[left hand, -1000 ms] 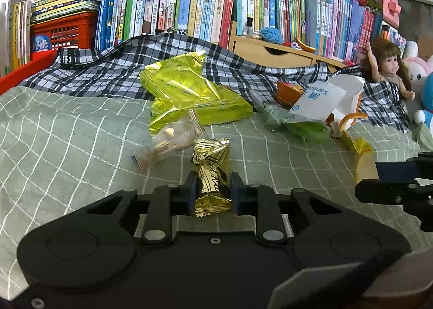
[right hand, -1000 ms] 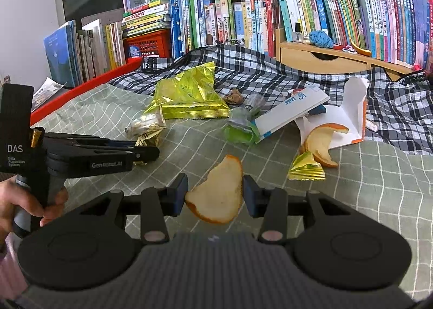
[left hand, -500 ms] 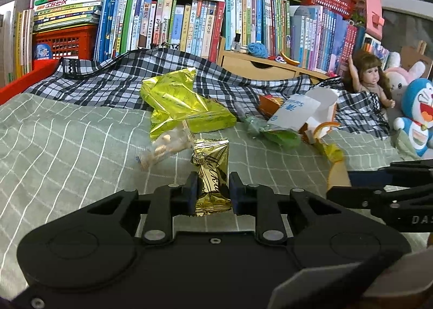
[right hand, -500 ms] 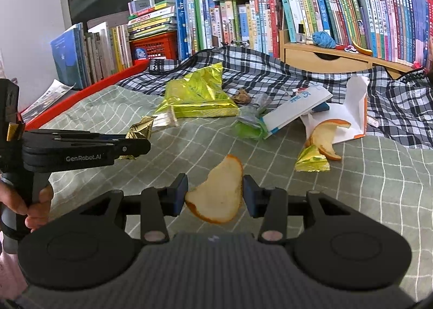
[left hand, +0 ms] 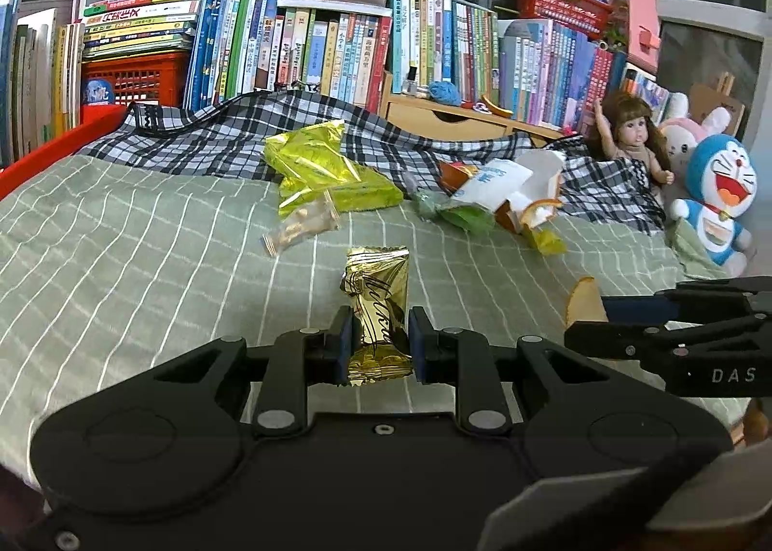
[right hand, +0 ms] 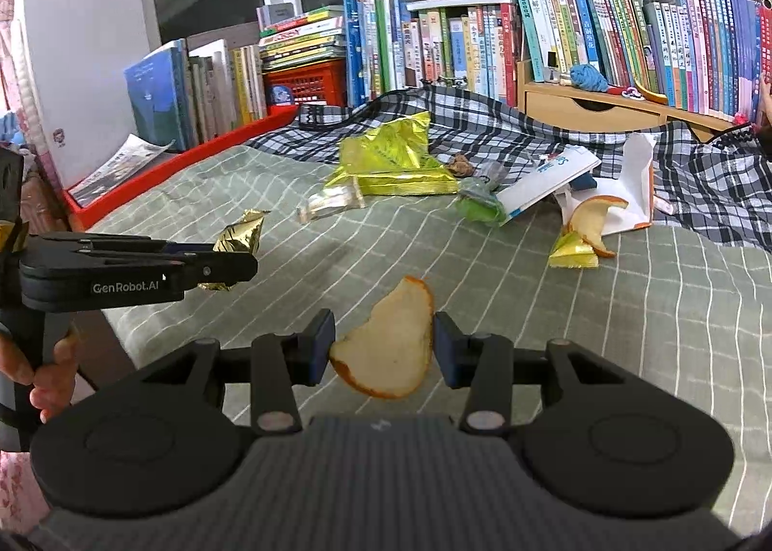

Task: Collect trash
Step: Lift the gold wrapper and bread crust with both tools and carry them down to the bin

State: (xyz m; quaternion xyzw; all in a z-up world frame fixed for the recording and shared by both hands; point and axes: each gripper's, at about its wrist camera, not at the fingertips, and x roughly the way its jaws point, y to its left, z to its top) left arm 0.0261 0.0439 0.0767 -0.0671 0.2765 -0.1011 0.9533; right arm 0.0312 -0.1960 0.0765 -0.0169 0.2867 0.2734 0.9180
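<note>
While both views take in the same bed [left hand: 120,232] with its green checked cover, each shows its own grip best. Left wrist view: the left gripper [left hand: 376,338] pinches a gold candy wrapper [left hand: 379,305], pads pressed on both sides of its lower half, the wrapper standing upright and clear of the cover. Right wrist view: the right gripper [right hand: 384,346] pinches a peel slice [right hand: 391,348], orange rind along its edge, also lifted off the cover.

Each view shows the other tool side-on. In the left wrist view the right gripper enters from the right edge with the peel slice at its tip. In the right wrist view the left gripper appears at the left edge with a hand [right hand: 48,377] on its handle, visible nowhere else.

Remaining litter lies toward the far side of the bed, near the plaid blanket [left hand: 217,141]: a yellow-green snack bag [left hand: 328,170], a clear wrapper [left hand: 304,227], a green wrapper [left hand: 458,213], a white carton [left hand: 502,179], a second peel slice [right hand: 593,223] and a small yellow wrapper [right hand: 574,252]. Only the left wrist view reaches a doll [left hand: 632,141] and a blue plush toy [left hand: 719,194] at the far right corner.
</note>
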